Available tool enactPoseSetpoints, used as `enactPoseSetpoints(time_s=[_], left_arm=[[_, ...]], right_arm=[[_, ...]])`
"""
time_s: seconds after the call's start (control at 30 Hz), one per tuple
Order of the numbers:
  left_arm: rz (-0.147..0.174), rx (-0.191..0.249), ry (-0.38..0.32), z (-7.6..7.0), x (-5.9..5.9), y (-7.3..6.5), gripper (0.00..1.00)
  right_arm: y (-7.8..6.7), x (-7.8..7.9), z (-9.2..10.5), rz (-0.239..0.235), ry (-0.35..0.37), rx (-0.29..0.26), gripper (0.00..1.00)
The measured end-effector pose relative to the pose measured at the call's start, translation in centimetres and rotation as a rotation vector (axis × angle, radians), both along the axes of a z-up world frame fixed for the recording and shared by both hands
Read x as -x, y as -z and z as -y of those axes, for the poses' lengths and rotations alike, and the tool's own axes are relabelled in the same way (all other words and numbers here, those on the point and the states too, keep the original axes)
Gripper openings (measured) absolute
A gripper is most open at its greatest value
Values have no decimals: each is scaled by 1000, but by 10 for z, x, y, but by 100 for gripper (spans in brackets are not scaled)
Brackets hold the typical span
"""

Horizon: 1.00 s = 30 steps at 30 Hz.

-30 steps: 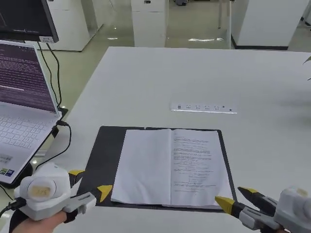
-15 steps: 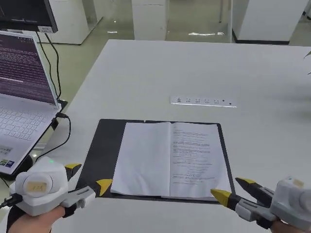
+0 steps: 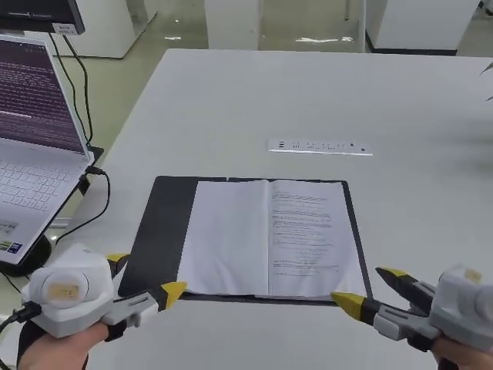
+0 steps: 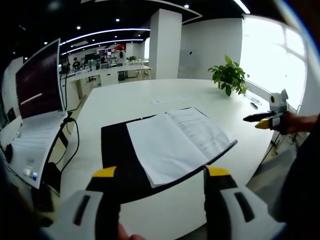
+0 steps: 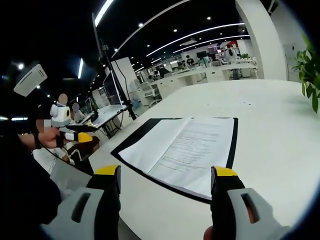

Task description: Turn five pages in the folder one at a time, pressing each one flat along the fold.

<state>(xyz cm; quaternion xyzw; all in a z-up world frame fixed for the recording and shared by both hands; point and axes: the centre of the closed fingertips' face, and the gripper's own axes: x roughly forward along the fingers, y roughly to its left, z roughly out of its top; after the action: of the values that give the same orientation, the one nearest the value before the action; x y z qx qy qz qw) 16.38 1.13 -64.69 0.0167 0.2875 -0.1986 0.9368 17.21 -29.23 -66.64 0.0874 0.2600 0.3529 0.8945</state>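
Observation:
A black folder (image 3: 158, 231) lies open on the white table, with a blank white page (image 3: 227, 237) on its left and a printed page (image 3: 308, 235) on its right. The folder (image 4: 117, 150) also shows ahead of the left jaws, and the folder (image 5: 150, 131) ahead of the right jaws. My left gripper (image 3: 142, 281) hangs open just off the folder's near left corner, nothing between its yellow tips. My right gripper (image 3: 370, 289) is open at the near right corner, one tip close to the printed page's corner.
An open laptop (image 3: 35, 146) with cables (image 3: 96, 196) sits at the table's left edge. A white power strip (image 3: 320, 147) lies beyond the folder. A potted plant (image 4: 230, 75) stands at the far right of the table.
The head camera has tilted, so the folder sits higher in view. Both grippers stay open at the folder's near corners, the right one edging slightly towards the page corner.

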Motion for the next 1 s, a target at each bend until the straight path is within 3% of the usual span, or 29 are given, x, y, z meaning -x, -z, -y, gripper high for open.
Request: enactPoseSetpoints(time_s=[0.33, 0.73, 1.0], left_arm=[[-7, 10, 37, 18, -6, 1, 68], [-9, 20, 53, 22, -11, 3, 67], [-9, 21, 57, 23, -12, 2, 67]], right_arm=[[4, 10, 13, -13, 24, 0, 72], [1, 9, 24, -12, 65, -30, 70], [0, 9, 23, -5, 51, -7, 73]])
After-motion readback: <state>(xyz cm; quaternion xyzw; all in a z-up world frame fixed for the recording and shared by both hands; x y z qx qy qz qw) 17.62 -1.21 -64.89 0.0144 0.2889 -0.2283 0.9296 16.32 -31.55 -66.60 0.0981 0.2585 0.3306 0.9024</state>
